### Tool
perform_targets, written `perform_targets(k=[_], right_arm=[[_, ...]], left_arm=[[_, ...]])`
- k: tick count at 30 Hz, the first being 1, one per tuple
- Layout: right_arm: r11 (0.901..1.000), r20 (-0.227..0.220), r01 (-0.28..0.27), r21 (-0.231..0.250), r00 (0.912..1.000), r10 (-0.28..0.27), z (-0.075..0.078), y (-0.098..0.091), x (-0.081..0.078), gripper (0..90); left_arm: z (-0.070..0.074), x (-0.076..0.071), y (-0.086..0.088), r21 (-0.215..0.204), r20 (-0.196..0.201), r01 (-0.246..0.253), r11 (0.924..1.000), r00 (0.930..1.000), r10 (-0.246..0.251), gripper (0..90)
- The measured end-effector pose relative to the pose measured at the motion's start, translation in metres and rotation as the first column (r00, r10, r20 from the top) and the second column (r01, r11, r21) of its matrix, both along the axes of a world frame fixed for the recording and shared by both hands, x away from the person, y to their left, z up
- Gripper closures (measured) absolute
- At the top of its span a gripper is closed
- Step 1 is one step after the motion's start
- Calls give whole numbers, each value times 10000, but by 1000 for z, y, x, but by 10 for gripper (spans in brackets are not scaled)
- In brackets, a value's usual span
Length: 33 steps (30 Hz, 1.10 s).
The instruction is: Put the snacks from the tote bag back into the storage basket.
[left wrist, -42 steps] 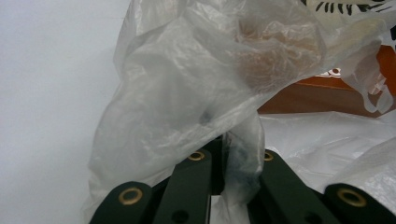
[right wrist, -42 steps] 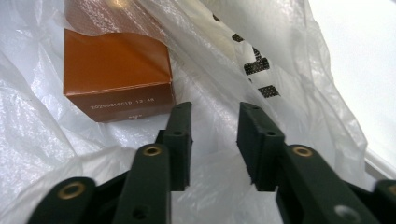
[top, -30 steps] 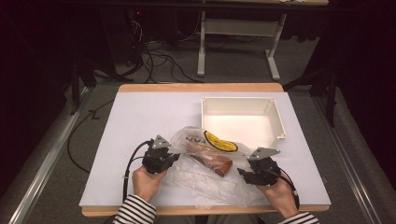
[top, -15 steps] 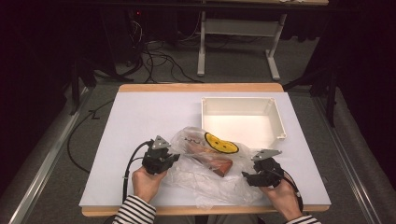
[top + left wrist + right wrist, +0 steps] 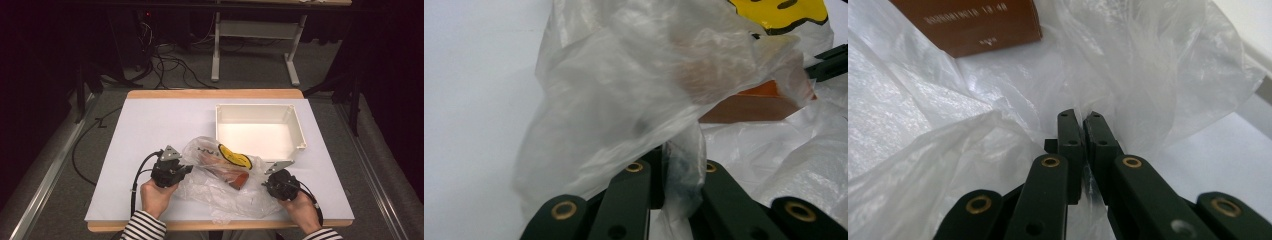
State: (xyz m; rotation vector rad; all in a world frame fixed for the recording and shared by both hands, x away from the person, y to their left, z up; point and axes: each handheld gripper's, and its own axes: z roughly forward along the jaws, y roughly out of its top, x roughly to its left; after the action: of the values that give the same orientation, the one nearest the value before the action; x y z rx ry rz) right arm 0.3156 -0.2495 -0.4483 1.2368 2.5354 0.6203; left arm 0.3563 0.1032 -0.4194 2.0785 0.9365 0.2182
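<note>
Two claws pinch opposite sides of a thin clear plastic bag lying near the front edge of the desk, about midway along it. The left claw is clamped on a fold of film at the bag's left side; in the left gripper view the film is bunched between its jaws. The right claw has just been closing and now grips film at the bag's right side, its tips nearly meeting. Inside the bag sits a brown box, beside a yellow printed patch. The likely trouble is tearing: the film is flimsy, and pulling the claws apart too hard could rip it or let it slip free. Lifting unevenly could let the box slide toward whichever side is open and tumble out. A white tray stands just behind the bag toward the desk's right rear, near the right claw, so a backward swing may knock it. Open room lies across the left and rear-left of the desk; the front edge is close to both hands.
</note>
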Motion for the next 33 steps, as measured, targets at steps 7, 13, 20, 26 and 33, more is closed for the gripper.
perform_targets(k=[7, 13, 20, 26, 33], right_arm=[[9972, 768, -338, 661, 9966, 287, 19, -1, -7, 892], [9890, 1664, -578, 1362, 9855, 347, 41, -7, -14, 893], [9806, 2329, -601, 1868, 9724, 152, 58, -17, -19, 894], [9725, 2573, -568, 2260, 9663, -34, 70, -27, -23, 894], [9722, 2098, -549, 2275, 9777, 62, 71, -32, -21, 892]], left_arm=[[7, -4, 5, -348, 181, 121, 9993, 9998, -115, 900], [18, -9, 5, -865, 342, 338, 9957, 9989, -310, 900], [35, -19, -1, -1139, 722, 816, 9901, 9947, -736, 900], [48, -30, -5, -1314, 848, 1198, 9841, 9904, -1093, 900], [43, -50, -8, -1245, 436, 1555, 9800, 9875, -1512, 900]])
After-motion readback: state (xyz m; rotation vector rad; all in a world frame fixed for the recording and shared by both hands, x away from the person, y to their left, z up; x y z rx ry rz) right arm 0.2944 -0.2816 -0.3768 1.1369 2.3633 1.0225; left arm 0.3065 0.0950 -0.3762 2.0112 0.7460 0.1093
